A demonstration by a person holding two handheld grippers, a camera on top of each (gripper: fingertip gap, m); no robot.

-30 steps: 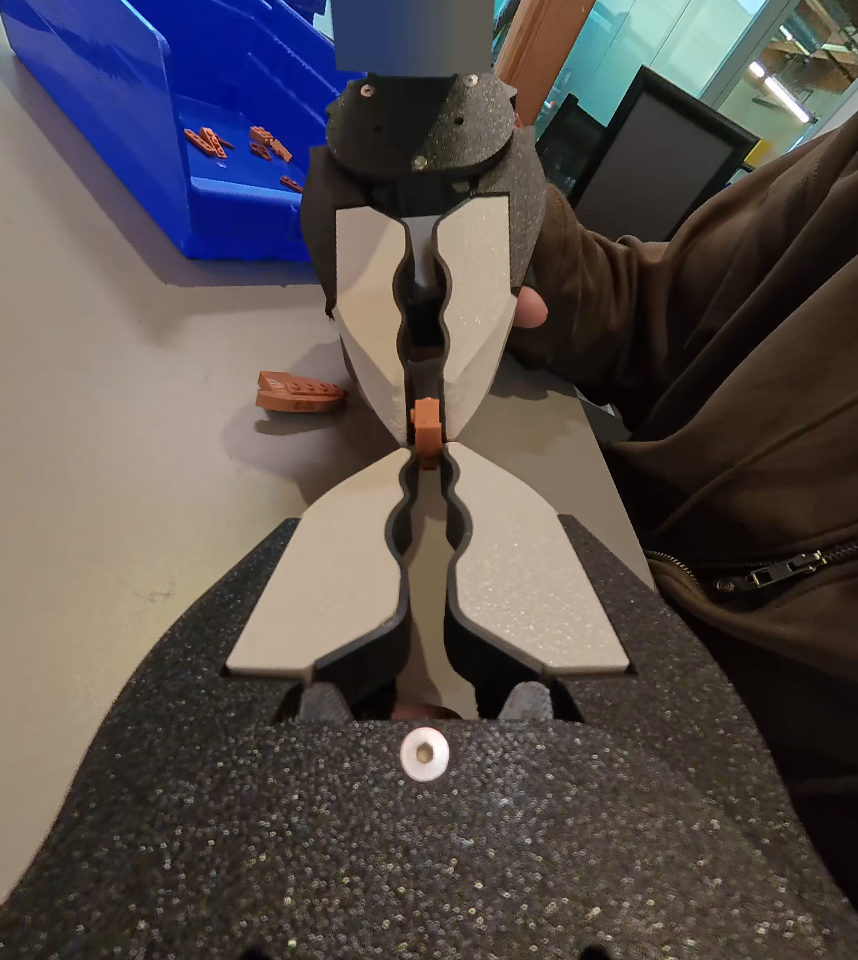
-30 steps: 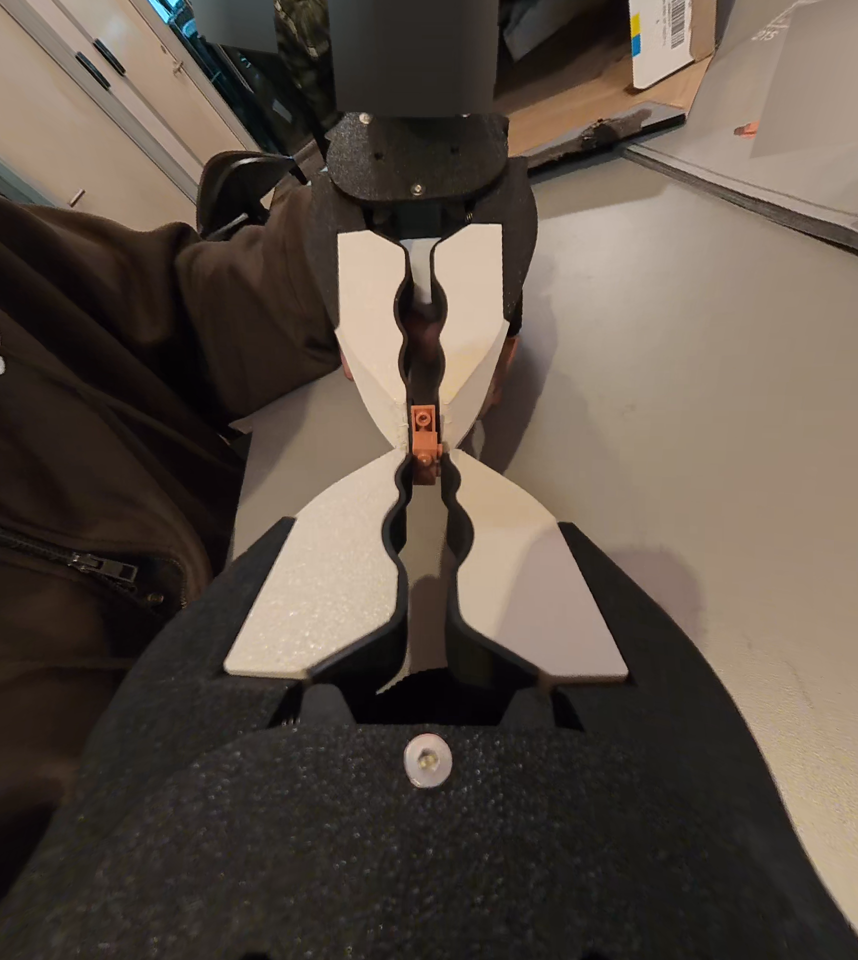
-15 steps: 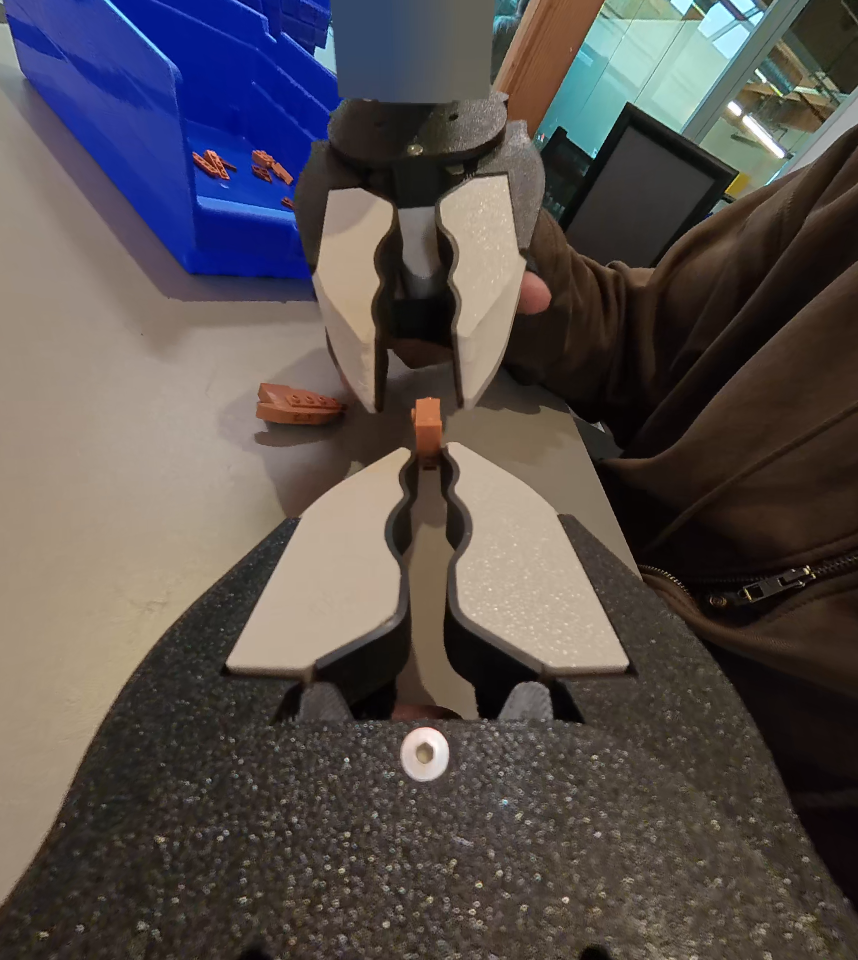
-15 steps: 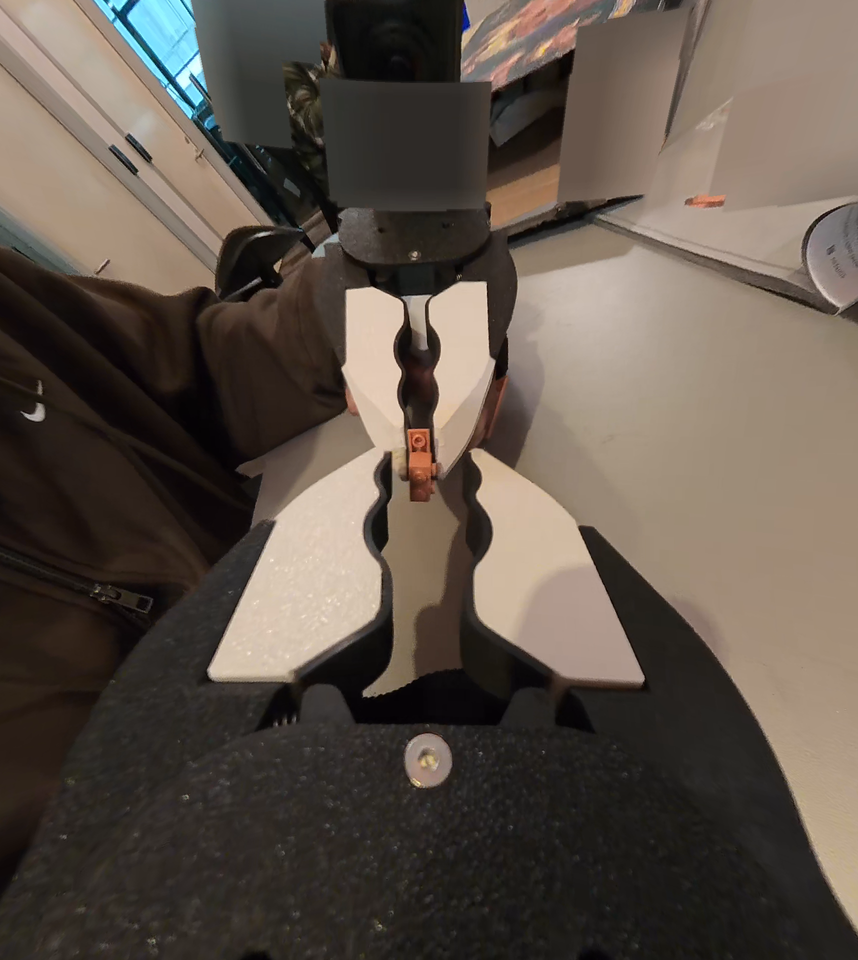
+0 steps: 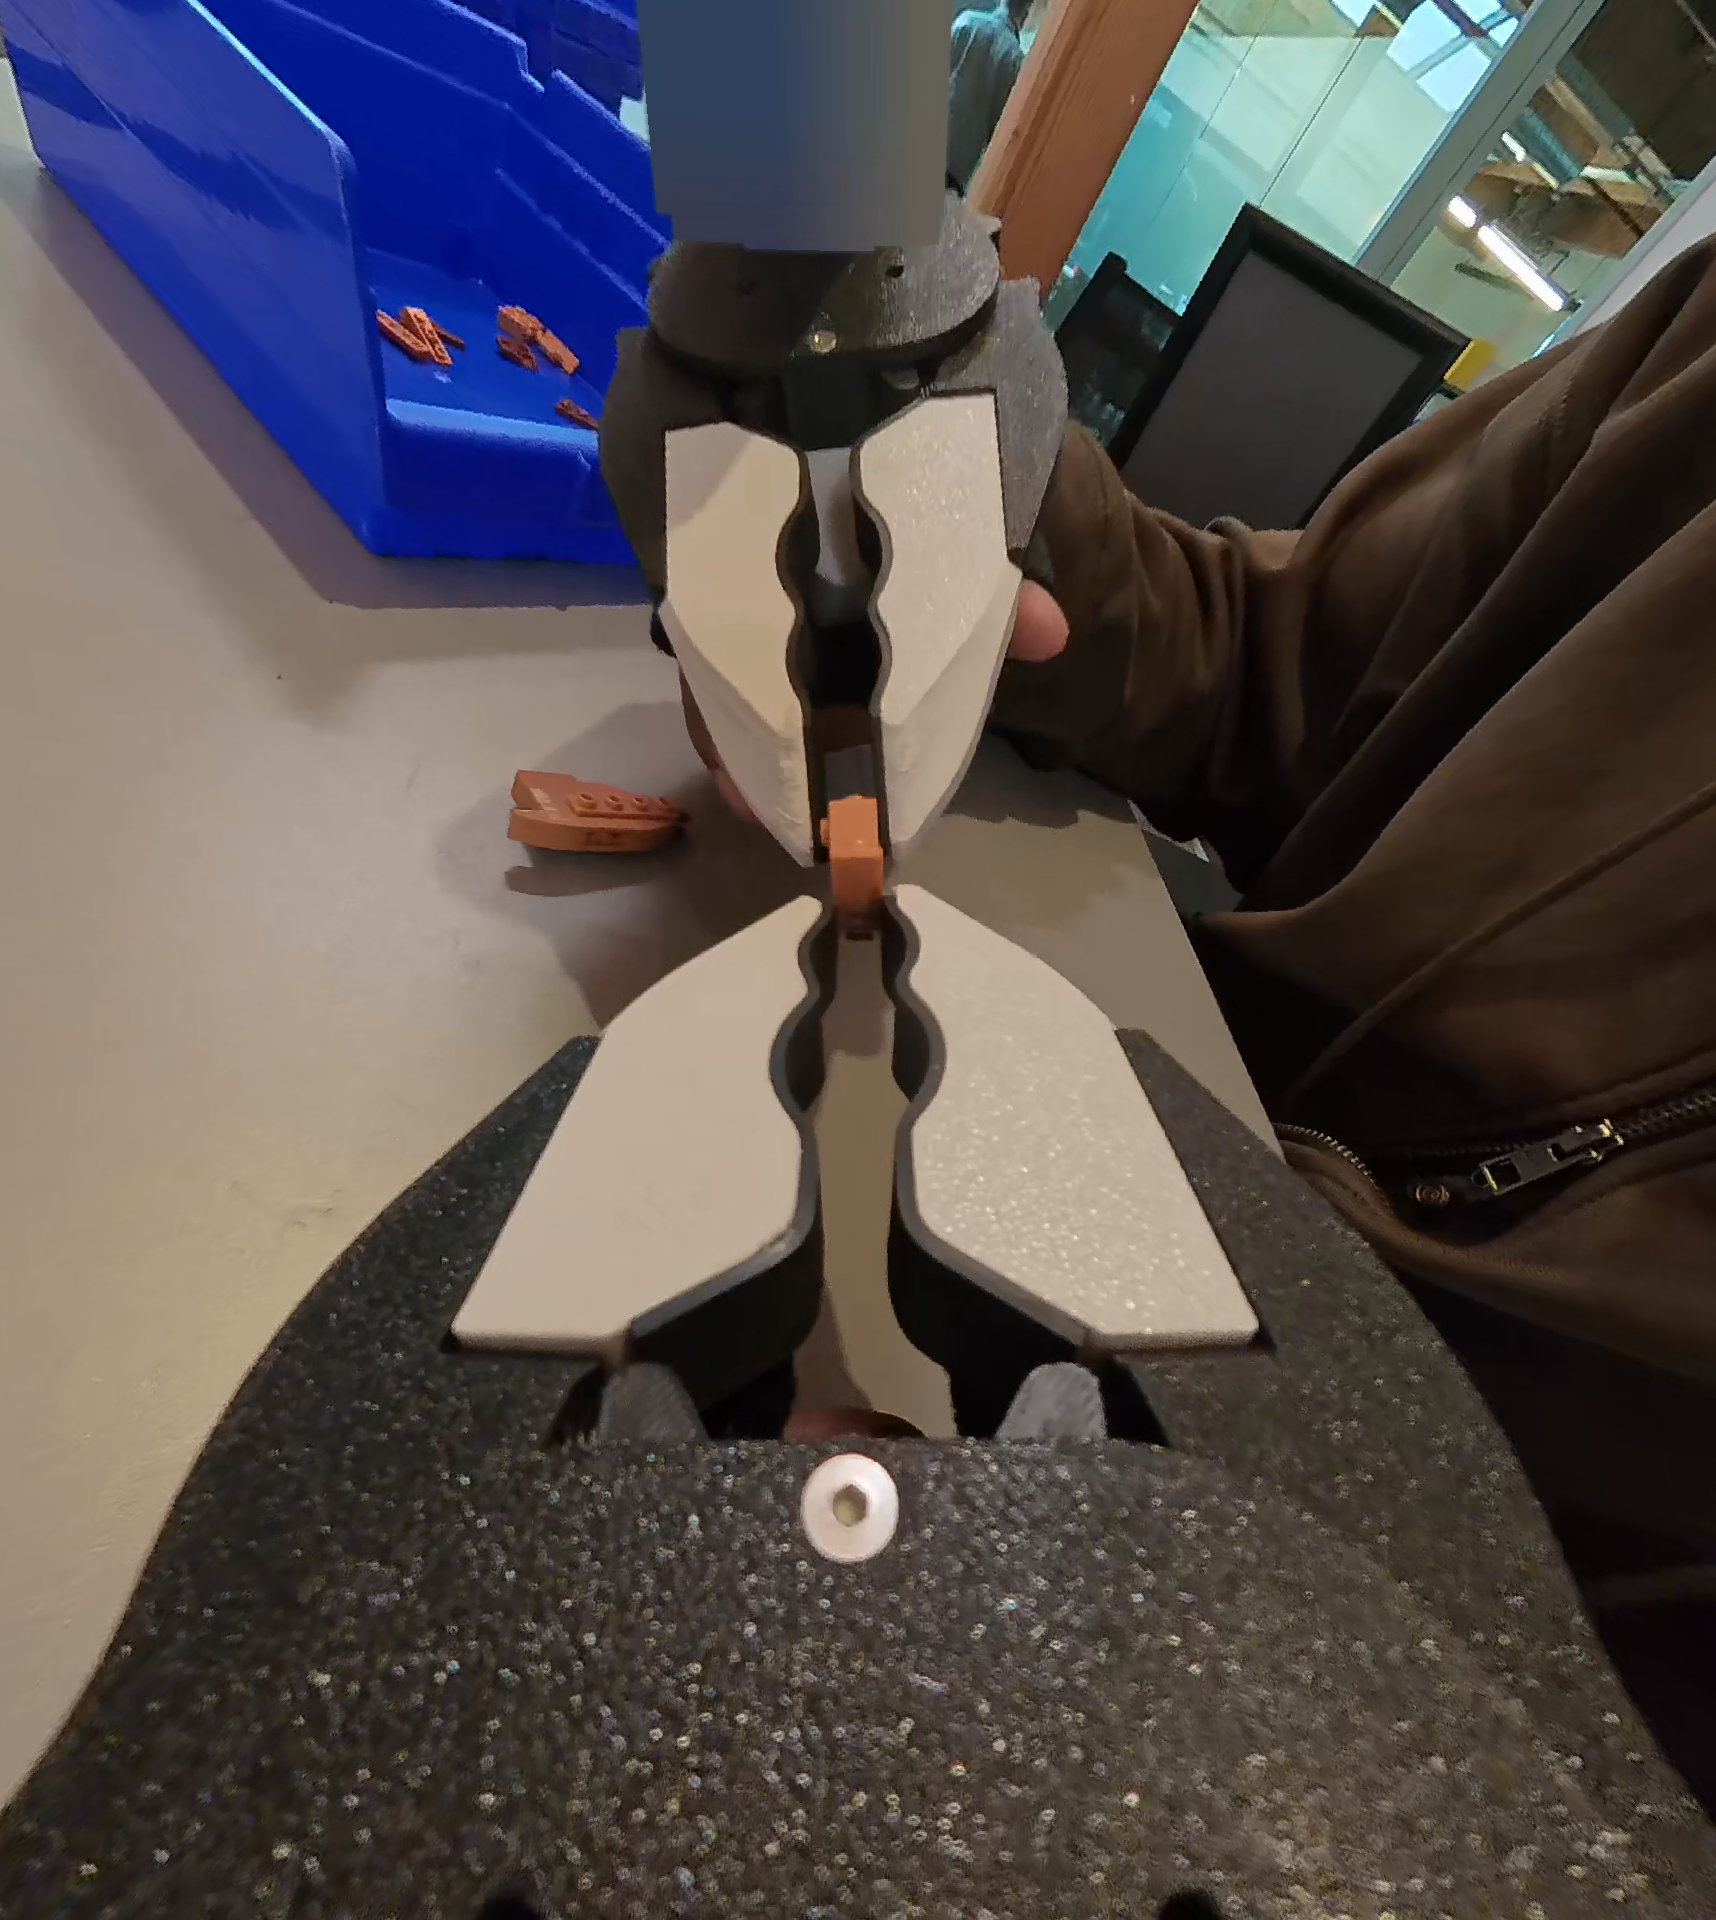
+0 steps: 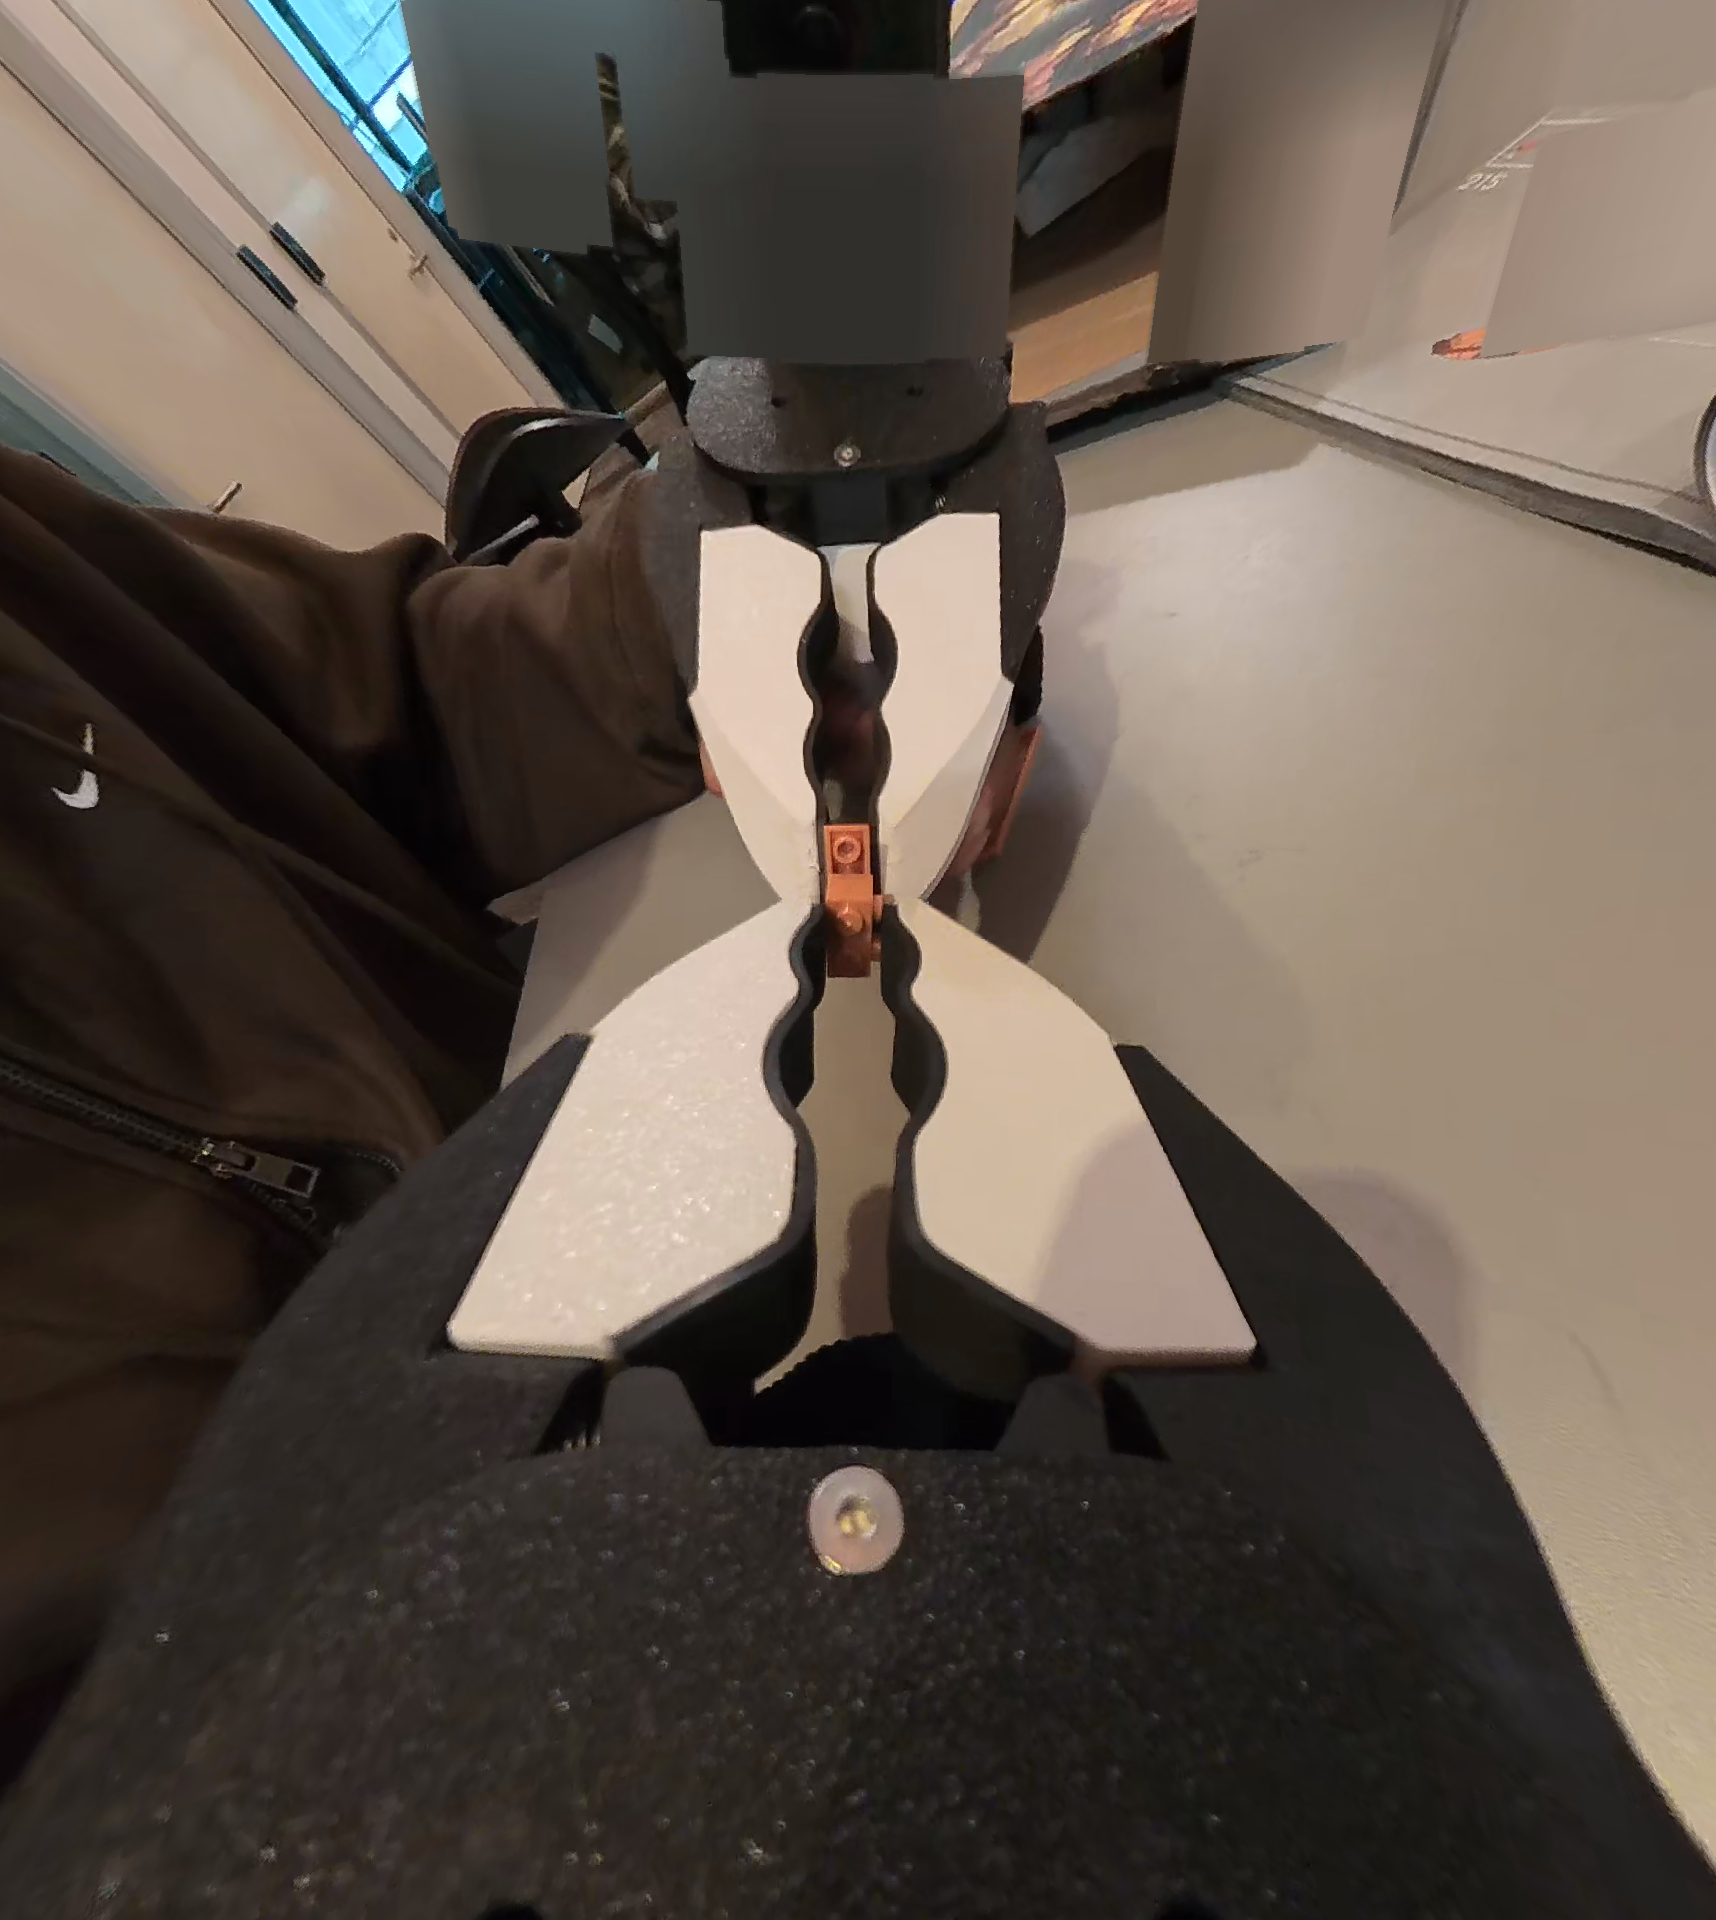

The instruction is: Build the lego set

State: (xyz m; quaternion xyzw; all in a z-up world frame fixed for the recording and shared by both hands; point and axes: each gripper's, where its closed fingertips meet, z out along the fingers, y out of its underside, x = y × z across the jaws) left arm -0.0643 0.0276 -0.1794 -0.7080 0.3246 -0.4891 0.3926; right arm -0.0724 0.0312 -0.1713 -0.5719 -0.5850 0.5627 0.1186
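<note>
Brick point(image 5: 854, 854) between both grippers' fingers point(image 5: 729, 1122)

Grey table point(image 5: 158, 935) bearing blue bin point(image 5: 241, 260), brown lego assembly point(image 5: 589, 826).

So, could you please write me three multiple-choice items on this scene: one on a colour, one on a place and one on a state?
1. What colour is the bin?
A. red
B. green
C. blue

2. Where is the brown wedge?
A. on the table
B. in the bin
C. in a gripper

3. What is the state of the left gripper?
A. wide open and empty
B. shut on the brick
C. lying on the table

Key: 1 C, its walls are plainly blue. 2 A, it lies flat on the grey top, in front of the bin. 3 B, its fingertips pinch the small orange brick, which the right gripper grips from the other end.
</note>
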